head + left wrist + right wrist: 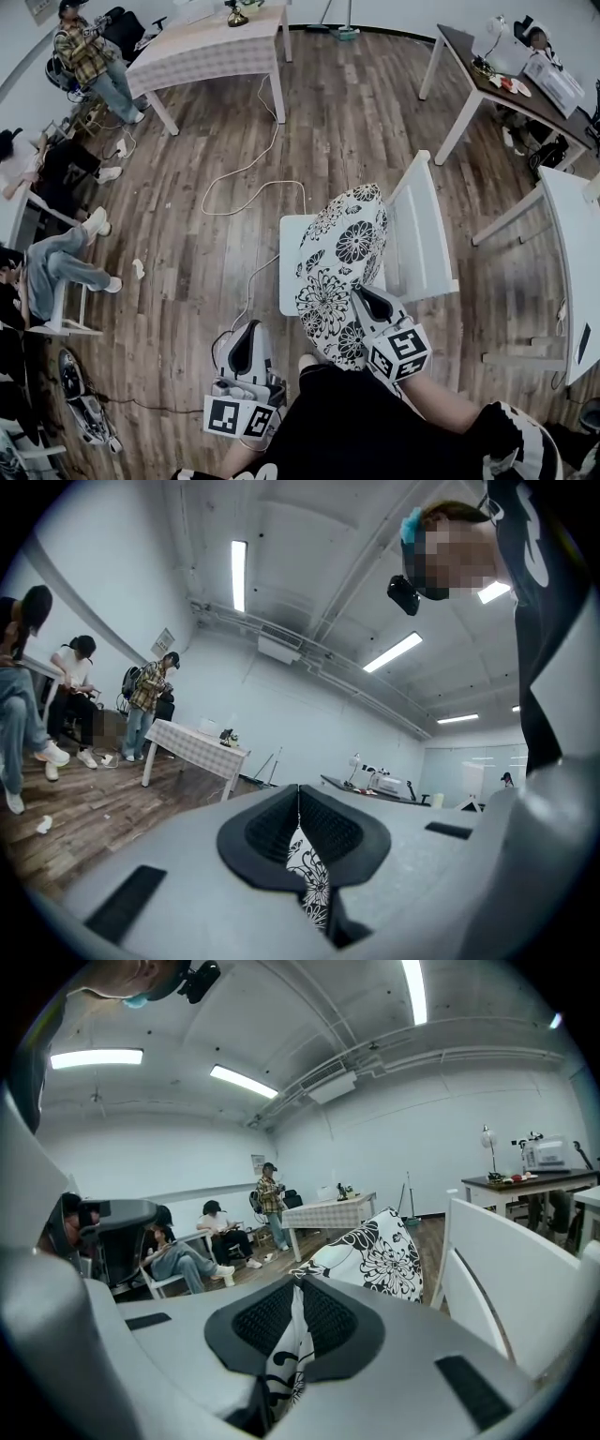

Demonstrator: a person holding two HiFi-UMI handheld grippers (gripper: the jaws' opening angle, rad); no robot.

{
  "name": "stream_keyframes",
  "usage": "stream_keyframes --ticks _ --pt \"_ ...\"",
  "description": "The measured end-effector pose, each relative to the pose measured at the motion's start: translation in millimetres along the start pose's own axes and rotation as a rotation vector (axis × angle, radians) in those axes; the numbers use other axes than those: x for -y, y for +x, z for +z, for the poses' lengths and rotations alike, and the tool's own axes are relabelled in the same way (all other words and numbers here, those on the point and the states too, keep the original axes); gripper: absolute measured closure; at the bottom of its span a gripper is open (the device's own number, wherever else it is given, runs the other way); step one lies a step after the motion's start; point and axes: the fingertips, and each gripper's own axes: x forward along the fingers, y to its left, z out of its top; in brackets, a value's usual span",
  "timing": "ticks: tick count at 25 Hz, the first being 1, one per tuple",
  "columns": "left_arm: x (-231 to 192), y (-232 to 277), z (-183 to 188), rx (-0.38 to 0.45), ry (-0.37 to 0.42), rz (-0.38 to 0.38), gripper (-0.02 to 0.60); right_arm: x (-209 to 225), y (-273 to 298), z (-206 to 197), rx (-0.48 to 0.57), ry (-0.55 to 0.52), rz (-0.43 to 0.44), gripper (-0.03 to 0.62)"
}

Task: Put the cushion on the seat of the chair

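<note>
Two tools clamped on the cushion (342, 253): left tool (298, 793), right tool (296, 1284).
Carrying stage; next, lay it flat on the chair seat (291, 262).

Legible text: none recorded.
Wall sign (164, 640), left gripper view: lettering too small to be read.
Framed sheet (39, 8), head view, upper left wall: content not made out.
Square markers (237, 418) on the cubes of the left gripper (247, 328) and the right gripper (362, 296): black-and-white coded patterns only, with no letters or digits.
White print on the dark garment (530, 536): partial shapes, not deciphered.
</note>
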Motion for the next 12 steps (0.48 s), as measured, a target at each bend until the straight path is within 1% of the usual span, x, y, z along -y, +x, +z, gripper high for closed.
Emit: stream_keyframes --ticks 5,12 --pt "-1.6 -8.5 -17.0 -0.015 -0.017 0.077 0.574 19.8 17.6 -19.4 -0.048 -0.004 0.018 0.554" --pt "-14.3 -25.3 -28.6 -0.027 -0.036 0.18 0.574 31.4 57.1 -47.1 -0.119 -0.019 0.039 0.554"
